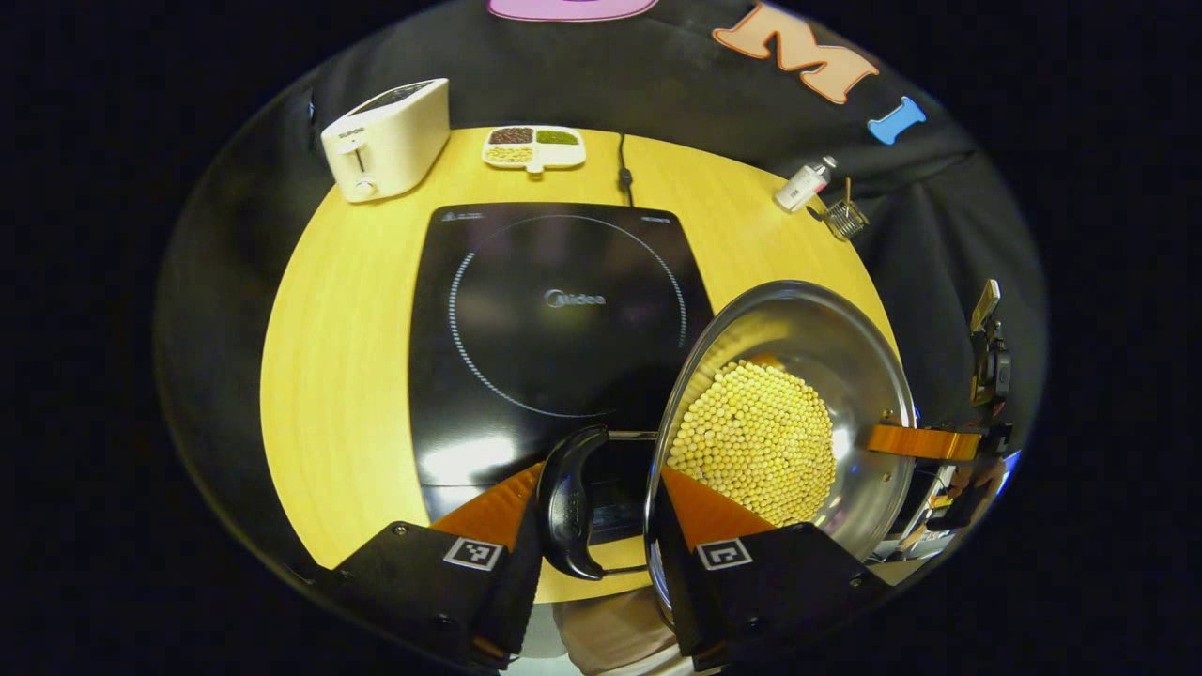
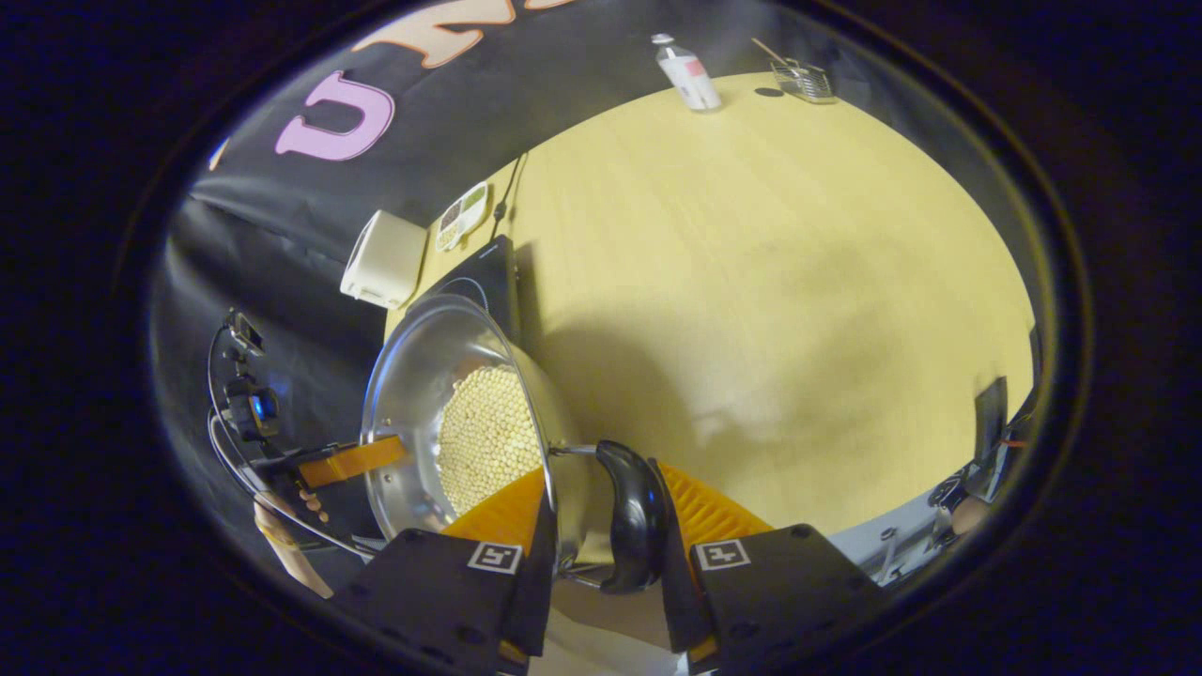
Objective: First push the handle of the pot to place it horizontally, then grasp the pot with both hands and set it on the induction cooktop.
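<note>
A shiny steel pot (image 1: 798, 413), round and smooth-walled, is seen in the left gripper view, its bottom covered by a bed of small pale yellow beans (image 1: 759, 441). A curved, glossy black side handle (image 1: 570, 502) on thin wire stems is held between the fingers of the left gripper (image 1: 601, 526), which are closed on it; one finger lies outside the handle, the other against the pot's rim. At the far rim of the pot, the other gripper's finger (image 1: 925, 441) is seen reaching in.

In the right gripper view, the pot (image 2: 451, 413) lies left of the jaws, and its second black handle (image 2: 631, 526) is clamped between the fingers of the right gripper (image 2: 601, 526). The pot appears tilted in both views; whether it touches the table cannot be told.

Ahead of the left jaws, just beyond the handle, a flat, glossy black induction cooktop (image 1: 554, 319) with a dotted ring lies on the pale wooden table (image 1: 338, 376); the pot overlaps its near right corner. Farther ahead stand a white, boxy toaster (image 1: 387, 139), a white divided dish (image 1: 533, 146) of grains and a black cord (image 1: 624, 169). Ahead and to the right lie a small white bottle (image 1: 804, 184) and a wire strainer (image 1: 845, 218). Nothing stands on the cooktop's ring.
</note>
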A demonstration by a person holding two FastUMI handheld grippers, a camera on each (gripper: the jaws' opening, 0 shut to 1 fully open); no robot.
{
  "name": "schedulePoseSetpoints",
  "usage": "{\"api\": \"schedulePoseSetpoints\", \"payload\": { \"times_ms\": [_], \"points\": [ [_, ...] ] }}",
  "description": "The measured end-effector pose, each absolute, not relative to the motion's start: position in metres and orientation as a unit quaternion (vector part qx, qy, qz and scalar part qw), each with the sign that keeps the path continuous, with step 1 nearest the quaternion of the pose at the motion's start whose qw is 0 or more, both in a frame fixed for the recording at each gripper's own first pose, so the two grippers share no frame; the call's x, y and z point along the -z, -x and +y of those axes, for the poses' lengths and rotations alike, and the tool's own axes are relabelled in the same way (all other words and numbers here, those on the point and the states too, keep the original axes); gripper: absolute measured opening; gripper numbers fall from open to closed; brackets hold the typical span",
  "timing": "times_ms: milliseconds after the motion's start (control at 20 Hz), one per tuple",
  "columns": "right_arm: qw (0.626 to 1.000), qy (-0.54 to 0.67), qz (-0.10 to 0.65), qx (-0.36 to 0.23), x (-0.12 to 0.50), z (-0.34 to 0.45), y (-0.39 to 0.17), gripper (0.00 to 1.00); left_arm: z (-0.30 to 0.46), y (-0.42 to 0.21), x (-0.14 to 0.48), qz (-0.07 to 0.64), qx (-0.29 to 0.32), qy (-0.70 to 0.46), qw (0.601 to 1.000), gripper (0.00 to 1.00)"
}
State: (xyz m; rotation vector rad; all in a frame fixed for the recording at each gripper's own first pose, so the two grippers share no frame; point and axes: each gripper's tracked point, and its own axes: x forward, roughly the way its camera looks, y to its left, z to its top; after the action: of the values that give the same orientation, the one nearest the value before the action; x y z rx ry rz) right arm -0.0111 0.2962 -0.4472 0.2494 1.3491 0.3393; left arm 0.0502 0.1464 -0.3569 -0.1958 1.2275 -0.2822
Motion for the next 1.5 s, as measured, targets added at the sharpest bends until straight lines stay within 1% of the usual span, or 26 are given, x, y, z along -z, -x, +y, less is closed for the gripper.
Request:
{"api": "schedulePoseSetpoints", "payload": {
  "times_ms": [100, 150, 250, 300, 350, 400, 500, 550, 950, 1500],
  "points": [
    [0.765, -0.103, 0.615, -0.160, 0.448, 0.313, 0.011, 0.52, 0.164, -0.054, 0.361, 0.574, 0.128, 0.092, 0.804, 0.61],
    [0.768, -0.098, 0.611, -0.162, 0.447, 0.322, 0.008, 0.46, 0.172, -0.057, 0.362, 0.572, 0.127, 0.094, 0.805, 0.61],
    [0.773, -0.098, 0.605, -0.166, 0.445, 0.343, -0.003, 0.46, 0.184, -0.064, 0.362, 0.567, 0.120, 0.101, 0.809, 0.61],
    [0.773, -0.100, 0.604, -0.168, 0.446, 0.352, -0.006, 0.52, 0.190, -0.070, 0.360, 0.562, 0.117, 0.102, 0.813, 0.63],
    [0.774, -0.102, 0.601, -0.169, 0.448, 0.360, -0.011, 0.52, 0.197, -0.076, 0.360, 0.557, 0.113, 0.101, 0.816, 0.62],
    [0.776, -0.103, 0.599, -0.171, 0.450, 0.368, -0.015, 0.46, 0.203, -0.080, 0.360, 0.553, 0.110, 0.097, 0.820, 0.60],
    [0.779, -0.108, 0.593, -0.173, 0.452, 0.382, -0.028, 0.46, 0.213, -0.093, 0.360, 0.541, 0.103, 0.090, 0.830, 0.60],
    [0.781, -0.110, 0.590, -0.173, 0.454, 0.387, -0.035, 0.52, 0.218, -0.100, 0.360, 0.536, 0.100, 0.088, 0.834, 0.61],
    [0.800, -0.124, 0.560, -0.176, 0.476, 0.421, -0.080, 0.52, 0.237, -0.142, 0.371, 0.500, 0.068, 0.079, 0.860, 0.60],
    [0.816, -0.139, 0.533, -0.176, 0.502, 0.440, -0.102, 0.52, 0.249, -0.172, 0.378, 0.479, 0.053, 0.042, 0.875, 0.61]
  ]
}}
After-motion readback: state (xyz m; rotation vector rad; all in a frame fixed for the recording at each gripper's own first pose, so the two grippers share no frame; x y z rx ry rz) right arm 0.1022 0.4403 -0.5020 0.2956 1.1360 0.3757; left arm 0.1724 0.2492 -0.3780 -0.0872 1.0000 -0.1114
